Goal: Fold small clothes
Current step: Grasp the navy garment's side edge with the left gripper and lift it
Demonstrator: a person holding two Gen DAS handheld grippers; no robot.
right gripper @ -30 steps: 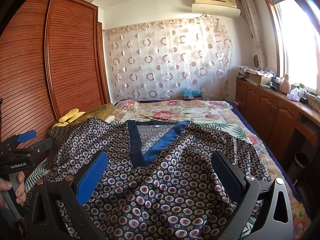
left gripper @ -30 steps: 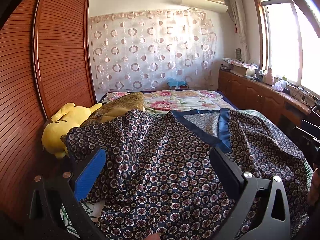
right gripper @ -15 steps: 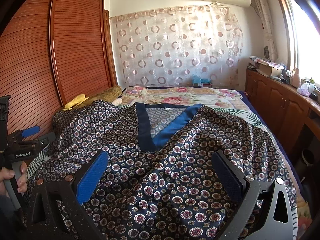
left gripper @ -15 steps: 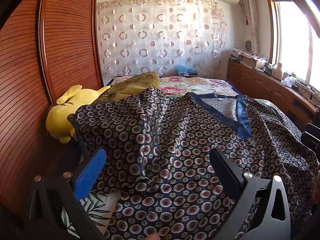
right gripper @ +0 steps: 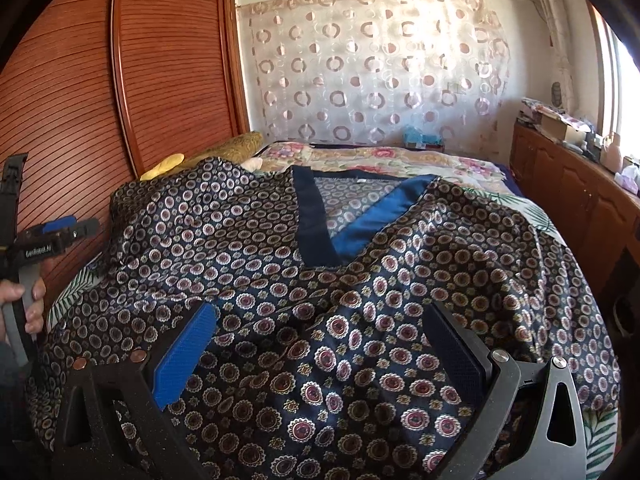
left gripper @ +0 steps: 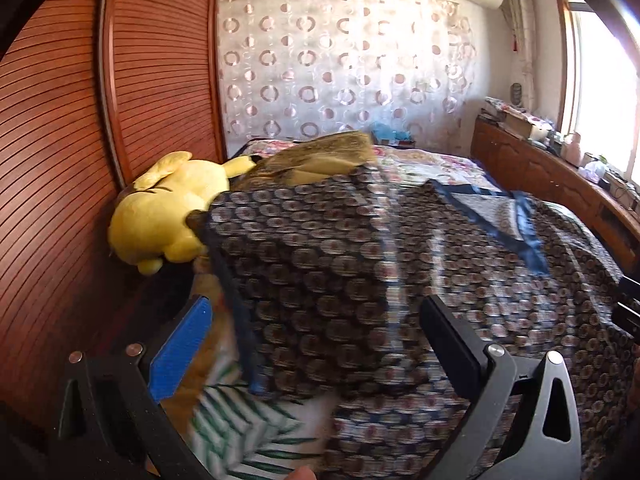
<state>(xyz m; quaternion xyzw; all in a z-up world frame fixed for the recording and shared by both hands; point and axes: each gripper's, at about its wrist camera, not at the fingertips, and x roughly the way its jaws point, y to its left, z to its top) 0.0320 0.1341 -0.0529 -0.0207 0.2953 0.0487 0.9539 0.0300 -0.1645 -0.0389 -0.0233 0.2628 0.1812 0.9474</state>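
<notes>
We're seeing the wardrobe and yellow plush crowding the garment's left edge; right side is looking freer, probably.

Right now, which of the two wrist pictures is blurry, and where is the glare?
Left wrist view: motion blur smears the navy circle-patterned garment and the leaf-print bedsheet; the yellow plush toy stays fairly sharp; the window is blown out white. Right wrist view: the garment is crisp; glare only at the window. Both show fisheye bending at the edges.

left gripper swung leftward, plush toy now nearer, garment blurred
</notes>
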